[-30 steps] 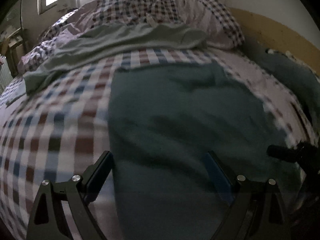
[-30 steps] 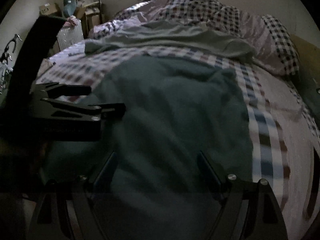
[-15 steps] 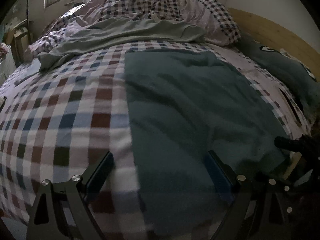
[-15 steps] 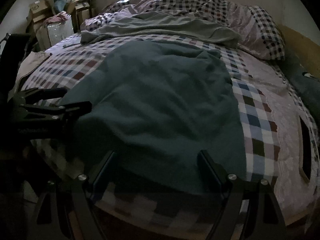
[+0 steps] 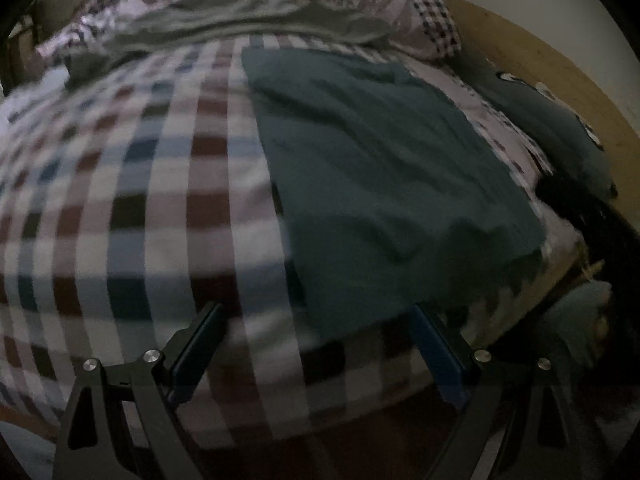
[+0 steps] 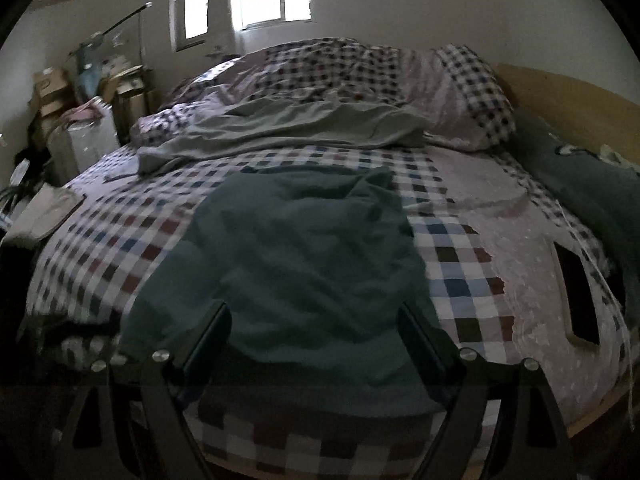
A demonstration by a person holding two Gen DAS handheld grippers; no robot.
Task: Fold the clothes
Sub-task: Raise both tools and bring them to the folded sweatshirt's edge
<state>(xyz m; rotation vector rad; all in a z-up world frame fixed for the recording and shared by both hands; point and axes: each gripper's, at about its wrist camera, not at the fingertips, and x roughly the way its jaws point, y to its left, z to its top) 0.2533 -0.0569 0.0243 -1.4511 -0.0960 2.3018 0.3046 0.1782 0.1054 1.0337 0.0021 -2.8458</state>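
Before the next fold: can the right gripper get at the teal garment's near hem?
Probably yes: the right gripper hangs open just above the teal garment, nothing between them.

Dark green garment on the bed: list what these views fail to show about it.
- Dark green garment: near hem, right wrist view, hidden behind the right hand-held gripper frame.
- Its texture and folds, left wrist view: motion-blurred and dim.
- Garment type, sleeves or collar: unreadable in both views.
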